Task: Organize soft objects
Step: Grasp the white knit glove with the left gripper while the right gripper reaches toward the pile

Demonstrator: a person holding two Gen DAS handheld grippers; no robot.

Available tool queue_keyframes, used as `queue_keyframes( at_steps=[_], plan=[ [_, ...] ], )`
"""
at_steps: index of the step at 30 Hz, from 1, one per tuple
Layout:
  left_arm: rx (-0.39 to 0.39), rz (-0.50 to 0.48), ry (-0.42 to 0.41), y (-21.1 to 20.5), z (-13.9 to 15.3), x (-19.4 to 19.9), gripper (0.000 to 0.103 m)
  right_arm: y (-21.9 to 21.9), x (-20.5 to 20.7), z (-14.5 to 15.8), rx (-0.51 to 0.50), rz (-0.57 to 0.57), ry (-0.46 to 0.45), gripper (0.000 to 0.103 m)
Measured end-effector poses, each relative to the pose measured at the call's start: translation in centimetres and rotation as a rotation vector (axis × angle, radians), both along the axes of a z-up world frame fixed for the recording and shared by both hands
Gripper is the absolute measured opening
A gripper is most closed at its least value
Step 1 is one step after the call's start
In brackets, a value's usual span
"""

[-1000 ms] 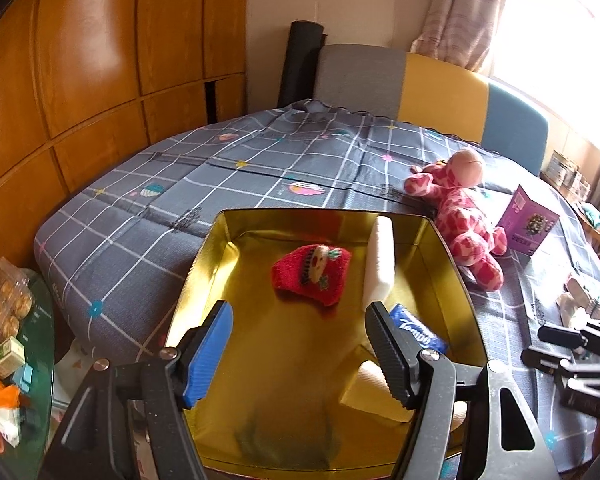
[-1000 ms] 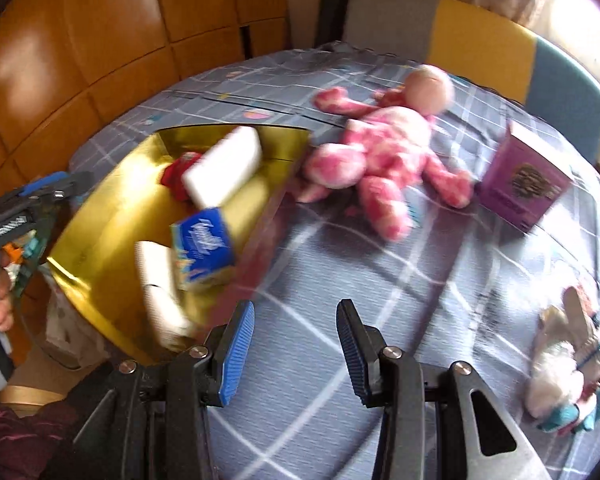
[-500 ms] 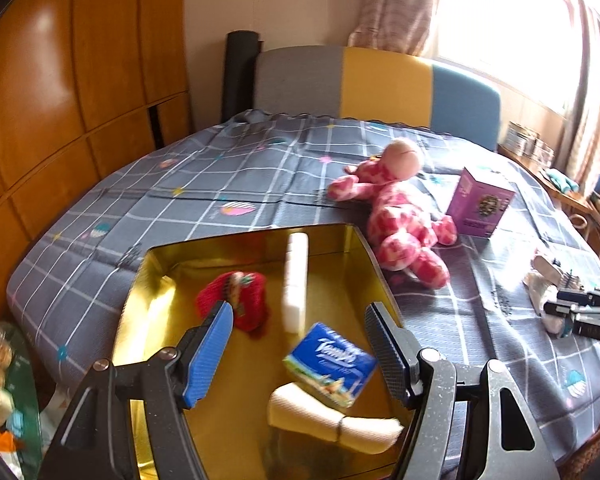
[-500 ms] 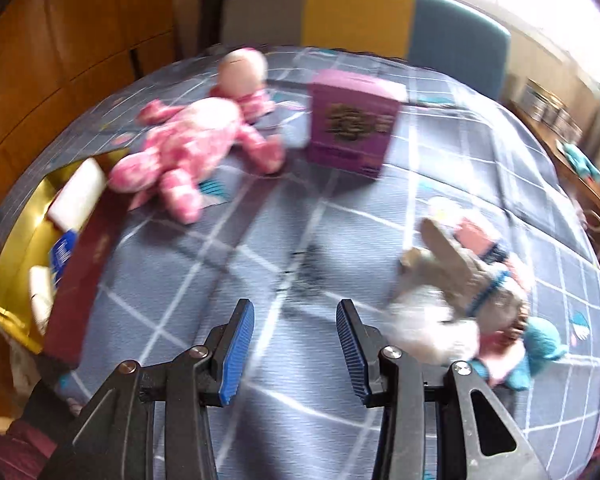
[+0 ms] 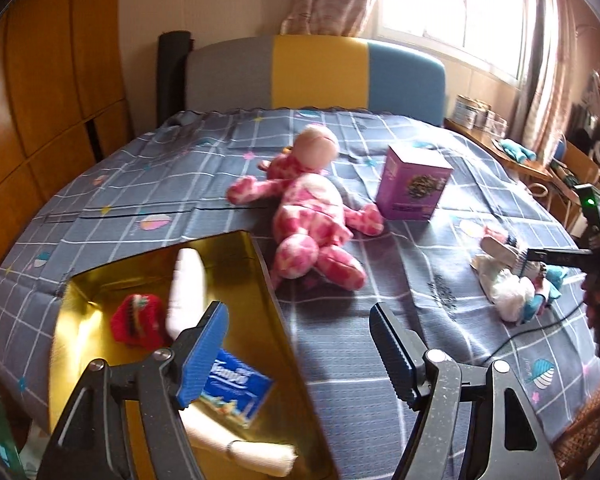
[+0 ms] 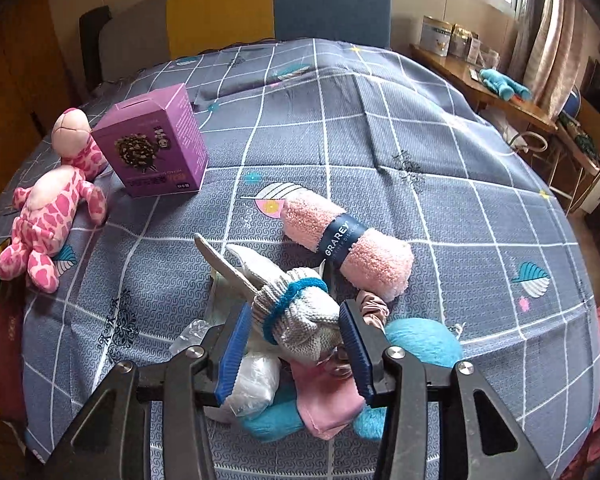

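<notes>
A gold tin [image 5: 284, 344] at the bed's near edge already holds four soft items: a cream roll [image 5: 252, 452], a blue tissue pack [image 5: 240, 386], a red knitted piece [image 5: 134, 320] and a white pad [image 5: 186, 288] propped against its wall. The left gripper [image 5: 296, 356] hangs over the tin's rim, jaws spread and empty. The right gripper [image 6: 294, 350], its jaws having just been opening, brackets a grey knitted bundle with a blue band [image 6: 296, 316] atop the unsorted pile; whether the pads press it cannot be told, though they appear to stand just clear. Beneath and beside that bundle lie a white plastic-wrapped item [image 6: 252, 384], a folded pink cloth [image 6: 324, 400], teal yarn [image 6: 420, 340] and a banded pink towel roll [image 6: 348, 240]. Farther across the checked bedspread [image 6: 440, 128], a pink spotted plush [image 5: 308, 216] sprawls just beyond the tin, a purple carton [image 5: 414, 184] beside it. By this showing, roughly half the sorting remains.
</notes>
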State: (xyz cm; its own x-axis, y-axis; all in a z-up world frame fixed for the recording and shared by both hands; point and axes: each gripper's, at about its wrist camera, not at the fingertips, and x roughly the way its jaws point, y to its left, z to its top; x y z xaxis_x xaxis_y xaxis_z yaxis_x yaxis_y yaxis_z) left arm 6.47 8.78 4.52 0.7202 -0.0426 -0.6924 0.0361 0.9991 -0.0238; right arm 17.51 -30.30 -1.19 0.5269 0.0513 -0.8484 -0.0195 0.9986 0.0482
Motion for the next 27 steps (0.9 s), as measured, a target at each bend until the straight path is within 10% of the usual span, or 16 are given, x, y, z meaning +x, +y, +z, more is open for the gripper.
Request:
queue_keyframes(
  at_steps=[6, 11, 27],
  plan=[
    [0.003, -0.043, 0.041, -2.2, -1.2, 1.0, 0.074, -1.3, 1.4, -0.9, 0.143, -0.062, 0.007, 0.051],
    [-0.005, -0.066, 0.061, -3.6, -1.6, 2.0, 0.074, 0.5, 1.2, -0.8, 0.413, 0.109, 0.025, 0.053],
    [-0.012, -0.253, 0.11, -12.4, -2.2, 8.2, 0.076, -4.2, 0.3, 0.6, 0.375, -0.171, -0.098, 0.053]
  ],
)
